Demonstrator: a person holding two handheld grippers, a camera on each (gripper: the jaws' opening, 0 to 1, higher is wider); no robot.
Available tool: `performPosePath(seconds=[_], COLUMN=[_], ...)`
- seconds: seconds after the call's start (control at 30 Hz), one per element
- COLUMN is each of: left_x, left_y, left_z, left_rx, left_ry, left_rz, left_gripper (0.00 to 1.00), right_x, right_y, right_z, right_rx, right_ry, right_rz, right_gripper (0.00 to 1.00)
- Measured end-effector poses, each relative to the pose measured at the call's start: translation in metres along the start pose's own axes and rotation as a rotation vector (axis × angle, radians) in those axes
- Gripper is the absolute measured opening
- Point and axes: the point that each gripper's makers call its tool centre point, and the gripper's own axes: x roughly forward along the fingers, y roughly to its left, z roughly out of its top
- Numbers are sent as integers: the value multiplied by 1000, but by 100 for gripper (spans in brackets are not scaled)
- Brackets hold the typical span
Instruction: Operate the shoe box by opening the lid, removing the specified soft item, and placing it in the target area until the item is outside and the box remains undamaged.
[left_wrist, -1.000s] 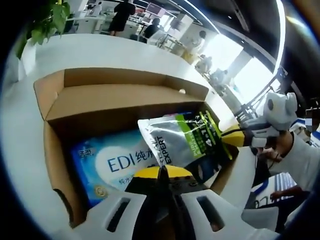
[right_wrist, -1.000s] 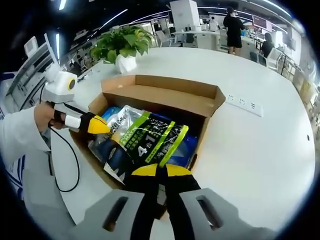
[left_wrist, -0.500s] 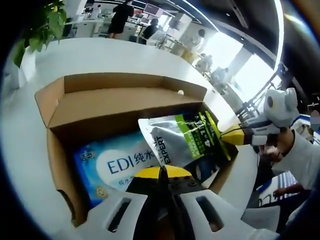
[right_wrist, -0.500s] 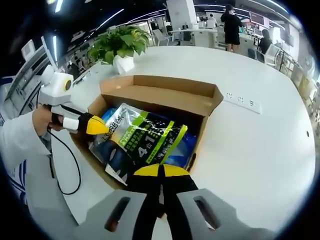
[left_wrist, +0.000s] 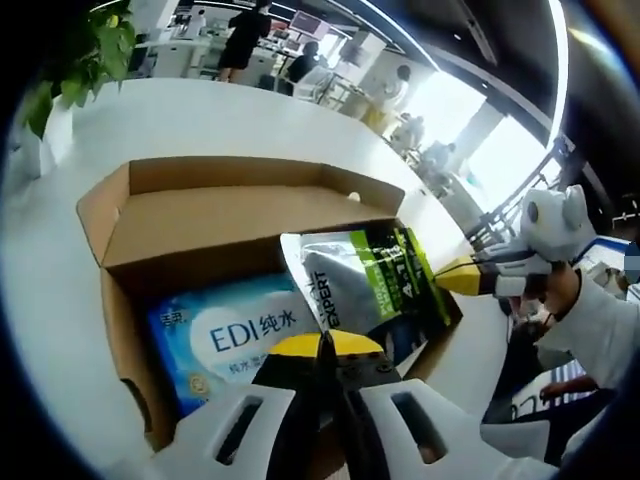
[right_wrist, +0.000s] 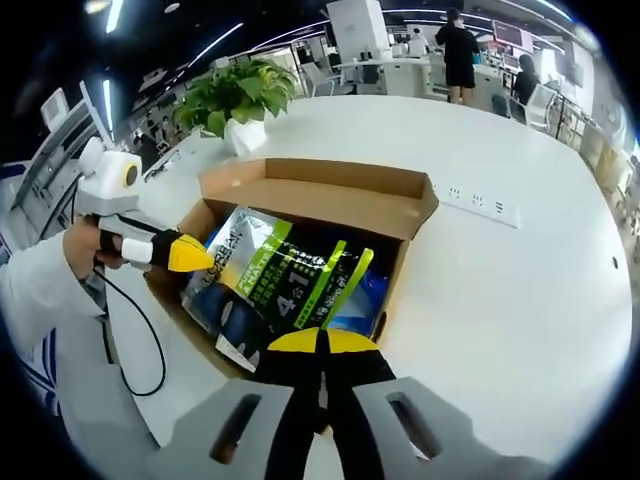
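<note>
open shoe box (right_wrist: 330, 200) on white counter (right_wrist: 500, 290). green pouch (right_wrist: 290, 275) inside, each end pinched by my closed left claw (left_wrist: 325, 345) and right claw (right_wrist: 322, 340).

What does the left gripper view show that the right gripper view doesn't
Left gripper view: the printed face of the blue wipes pack lying in the box, lettered EDI. Right gripper view: the potted plant whole in its white pot, and a white socket strip on the table. Both: the open cardboard box, and the silver and green pouch held at opposite edges by the shut left gripper and right gripper.
</note>
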Motion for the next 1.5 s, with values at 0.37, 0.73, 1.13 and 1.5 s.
performPosePath(seconds=[0.37, 0.73, 1.13, 1.5], left_x=[-6, 1, 26, 58], left_y=[-27, -60, -109, -152], left_z=[21, 34, 37, 30], left_rx=[37, 58, 74, 97], left_ry=[-27, -33, -18, 14], left_rz=[-21, -44, -79, -118], left_gripper=[0, 0, 0, 0], right_x=[-24, -56, -92, -119], right_y=[-7, -27, -65, -105], right_z=[8, 11, -1, -24], right_rx=[15, 34, 72, 119], right_ry=[-34, -67, -80, -75], right_rz=[-8, -31, -81, -129], right_gripper=[0, 0, 0, 0])
